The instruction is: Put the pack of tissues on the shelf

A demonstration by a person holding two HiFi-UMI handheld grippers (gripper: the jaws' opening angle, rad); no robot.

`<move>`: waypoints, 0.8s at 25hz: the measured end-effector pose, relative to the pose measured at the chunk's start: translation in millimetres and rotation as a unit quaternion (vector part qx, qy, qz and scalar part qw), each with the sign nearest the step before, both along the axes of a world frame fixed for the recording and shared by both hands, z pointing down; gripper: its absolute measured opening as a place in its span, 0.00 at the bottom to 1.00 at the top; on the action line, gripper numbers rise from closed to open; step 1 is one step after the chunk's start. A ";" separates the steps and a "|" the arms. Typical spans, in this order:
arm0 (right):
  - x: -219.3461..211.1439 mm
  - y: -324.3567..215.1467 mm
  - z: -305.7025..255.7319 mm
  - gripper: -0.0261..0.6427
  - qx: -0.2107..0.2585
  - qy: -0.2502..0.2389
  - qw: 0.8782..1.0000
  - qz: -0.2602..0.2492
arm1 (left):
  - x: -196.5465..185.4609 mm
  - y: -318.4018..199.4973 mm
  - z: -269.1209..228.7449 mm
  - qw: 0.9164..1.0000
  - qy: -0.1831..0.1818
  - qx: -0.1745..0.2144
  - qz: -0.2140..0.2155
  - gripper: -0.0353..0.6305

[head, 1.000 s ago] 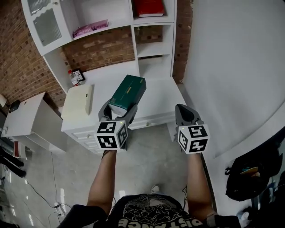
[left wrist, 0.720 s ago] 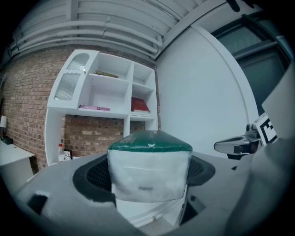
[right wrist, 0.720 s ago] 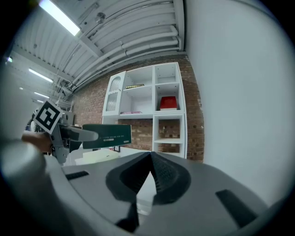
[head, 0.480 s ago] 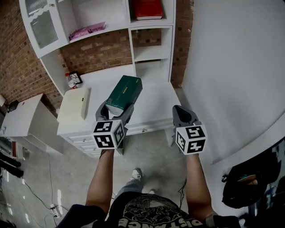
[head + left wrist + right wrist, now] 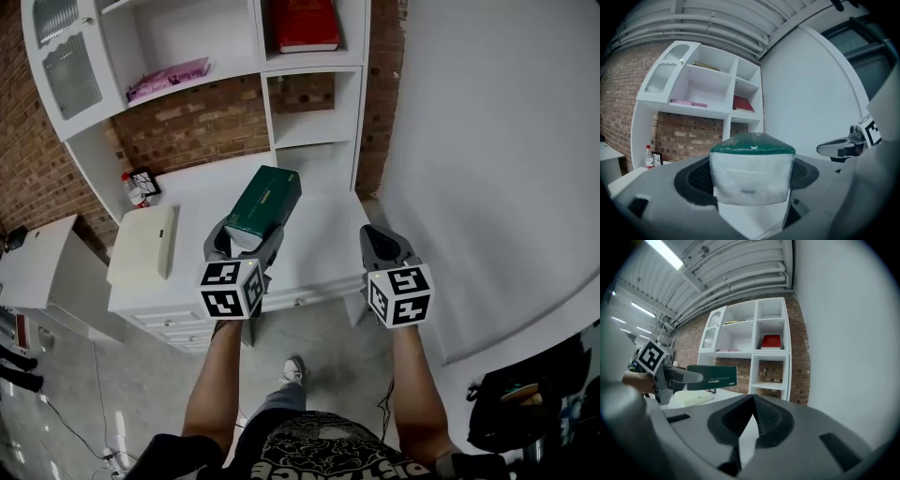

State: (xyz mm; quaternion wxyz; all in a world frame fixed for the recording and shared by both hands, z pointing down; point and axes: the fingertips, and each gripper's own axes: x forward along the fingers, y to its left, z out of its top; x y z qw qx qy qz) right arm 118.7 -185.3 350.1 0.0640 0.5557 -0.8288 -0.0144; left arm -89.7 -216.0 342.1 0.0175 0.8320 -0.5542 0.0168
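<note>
Green tissue pack [image 5: 265, 199], tilted, between the jaws

R gripper [image 5: 752, 400] at lower ctr of frame, jaws closed together, nothing between them. At mid left, L gripper [image 5: 690, 377] grips a green pack of tissues [image 5: 715, 377], held level. Behind, at ctr, white shelf [image 5: 754, 353] w/ red book [image 5: 770, 341] in an upper right compartment.

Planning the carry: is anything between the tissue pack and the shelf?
Nothing visible blocks it. The left claw holds the tissue pack clear of the desk, with open air to the shelf. A red book lies in one upper compartment; the small ones below look free.
</note>
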 end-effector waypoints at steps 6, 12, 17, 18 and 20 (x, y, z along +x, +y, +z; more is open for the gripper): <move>-11.3 -64.2 -4.5 0.04 -0.001 0.007 1.000 0.008 | -0.3 -66.7 -4.4 1.000 -0.003 0.003 0.019 0.71; -19.3 -135.9 -16.3 0.05 0.001 0.010 1.000 0.026 | 8.4 -143.1 -15.0 0.998 -0.012 0.010 0.053 0.71; -21.1 -183.5 -29.3 0.05 0.008 0.010 0.999 0.047 | 17.9 -189.6 -15.9 0.996 -0.022 0.010 0.082 0.71; -22.5 -190.7 -30.0 0.05 0.007 0.012 0.999 0.049 | 20.0 -196.7 -15.5 0.996 -0.021 0.009 0.087 0.71; -24.9 -202.6 -31.4 0.05 0.007 0.014 0.998 0.053 | 25.0 -208.8 -16.2 0.995 -0.021 0.011 0.097 0.71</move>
